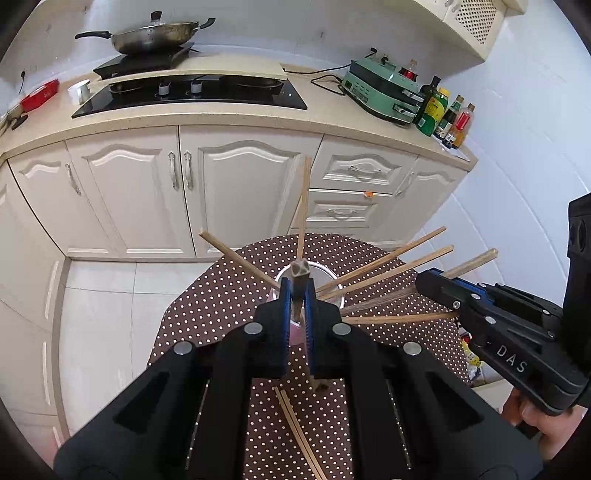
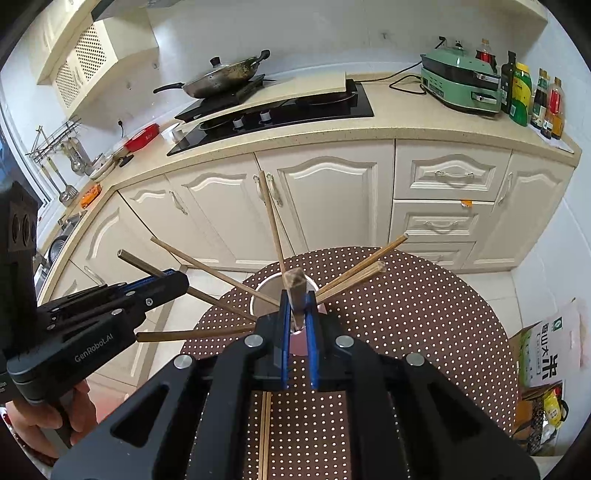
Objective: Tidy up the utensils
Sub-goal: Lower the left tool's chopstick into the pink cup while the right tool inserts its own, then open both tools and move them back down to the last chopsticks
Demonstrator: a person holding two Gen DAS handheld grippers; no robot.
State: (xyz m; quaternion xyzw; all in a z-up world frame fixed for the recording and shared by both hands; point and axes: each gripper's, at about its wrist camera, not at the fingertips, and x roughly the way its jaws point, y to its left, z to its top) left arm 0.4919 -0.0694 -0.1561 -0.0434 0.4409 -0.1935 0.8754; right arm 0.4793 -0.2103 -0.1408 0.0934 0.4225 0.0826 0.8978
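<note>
A metal utensil cup (image 1: 320, 266) (image 2: 266, 285) stands on the round polka-dot table (image 1: 373, 258) (image 2: 424, 306), with several wooden chopsticks (image 1: 384, 260) (image 2: 207, 267) fanned out of it. My left gripper (image 1: 296, 291) is shut on a dark chopstick (image 1: 298, 273) held end-on over the cup. My right gripper (image 2: 297, 295) is shut on another dark chopstick (image 2: 294, 281) over the cup. Each gripper shows in the other's view: the right one (image 1: 439, 282) and the left one (image 2: 173, 282). Two loose chopsticks (image 1: 295, 428) (image 2: 264, 432) lie on the table near me.
Behind the table is a kitchen counter (image 1: 207, 114) with a black hob (image 1: 192, 92), a wok (image 1: 155, 35), a green appliance (image 1: 384, 90) and bottles (image 1: 439, 110). White cabinets (image 1: 229, 184) stand below. A rice bag and a box (image 2: 546, 354) are at the right.
</note>
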